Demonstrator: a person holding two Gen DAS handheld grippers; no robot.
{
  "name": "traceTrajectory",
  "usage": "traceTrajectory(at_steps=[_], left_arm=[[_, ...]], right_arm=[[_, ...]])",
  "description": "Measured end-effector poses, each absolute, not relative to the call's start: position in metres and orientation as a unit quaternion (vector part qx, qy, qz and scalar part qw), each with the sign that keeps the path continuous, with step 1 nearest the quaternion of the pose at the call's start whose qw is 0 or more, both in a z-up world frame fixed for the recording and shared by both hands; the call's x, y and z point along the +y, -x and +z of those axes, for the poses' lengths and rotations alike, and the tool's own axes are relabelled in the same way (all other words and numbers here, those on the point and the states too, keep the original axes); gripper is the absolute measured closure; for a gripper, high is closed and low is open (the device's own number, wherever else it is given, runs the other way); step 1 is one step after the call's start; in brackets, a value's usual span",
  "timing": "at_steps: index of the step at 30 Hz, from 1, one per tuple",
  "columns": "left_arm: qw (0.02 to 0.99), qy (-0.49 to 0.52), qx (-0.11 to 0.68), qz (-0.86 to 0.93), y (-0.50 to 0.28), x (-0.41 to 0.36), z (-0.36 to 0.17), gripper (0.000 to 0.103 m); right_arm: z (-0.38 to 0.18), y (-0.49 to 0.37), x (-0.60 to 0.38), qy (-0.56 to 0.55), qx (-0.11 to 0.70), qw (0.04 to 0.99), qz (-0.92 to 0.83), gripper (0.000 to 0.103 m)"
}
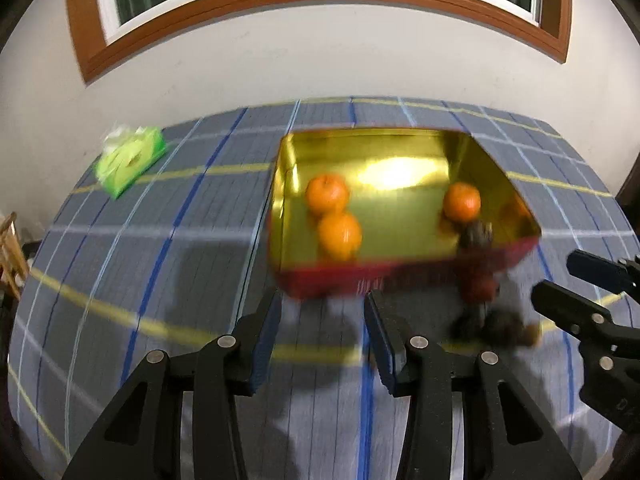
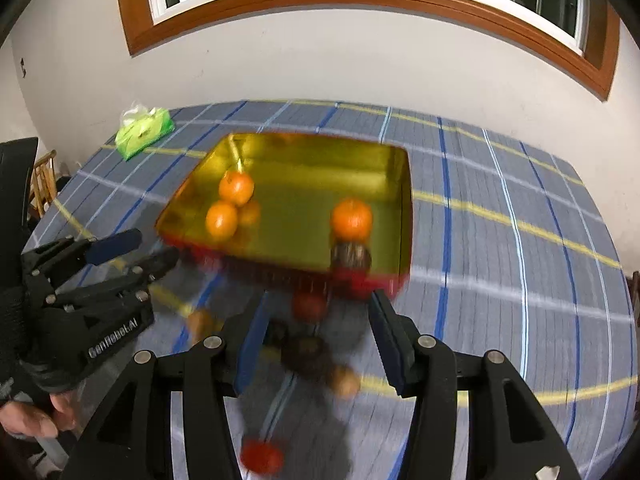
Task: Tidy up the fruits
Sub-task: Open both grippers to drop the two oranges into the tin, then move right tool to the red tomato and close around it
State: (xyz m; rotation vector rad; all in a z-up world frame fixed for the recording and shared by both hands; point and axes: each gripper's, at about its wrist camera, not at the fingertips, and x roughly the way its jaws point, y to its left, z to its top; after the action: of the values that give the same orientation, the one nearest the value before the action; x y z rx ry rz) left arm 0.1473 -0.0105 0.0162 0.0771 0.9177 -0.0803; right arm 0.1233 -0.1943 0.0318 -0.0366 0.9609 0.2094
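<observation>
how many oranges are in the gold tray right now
3. Two sit touching at the left side of the tray: one and one. The third is near the right front, behind a dark fruit.

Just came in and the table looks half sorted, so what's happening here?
A person is sorting fruit with two handheld grippers. Three oranges and a dark fruit already sit in the gold tray. More dark and red fruit lies on the checked cloth before it. The left gripper and right gripper are both open and empty.
</observation>
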Motion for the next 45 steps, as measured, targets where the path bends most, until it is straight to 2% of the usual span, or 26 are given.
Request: traceTrajectory(at_steps=[13,28,30,36,45], left_arm=[[0.879,-0.03,0.475,-0.026,-0.061,0.004,-0.023,0.058],[0.875,-0.018,0.484,-0.015,-0.057,0.015,-0.03,0.058],[0.874,-0.016,0.486,-0.016,-0.06,0.015,-0.031,0.058],[0.873,-0.012,0.487,-0.019,-0.066,0.012,-0.032,0.058],[0.872,-0.016,0.489,-0.031,-0.077,-0.004,-0.032,0.058]], right_arm=[[-0.003,-0.037,-0.192,0.012,0.491,0.865,0.104,0.054],[-0.028,-0.043,-0.175,0.018,0.51,0.853,0.111,0.056],[-0.029,-0.043,-0.173,0.024,0.507,0.855,0.109,0.057],[-0.029,-0.047,-0.172,0.024,0.504,0.856,0.115,0.074],[-0.025,-0.062,-0.188,0.012,0.498,0.862,0.097,0.074]])
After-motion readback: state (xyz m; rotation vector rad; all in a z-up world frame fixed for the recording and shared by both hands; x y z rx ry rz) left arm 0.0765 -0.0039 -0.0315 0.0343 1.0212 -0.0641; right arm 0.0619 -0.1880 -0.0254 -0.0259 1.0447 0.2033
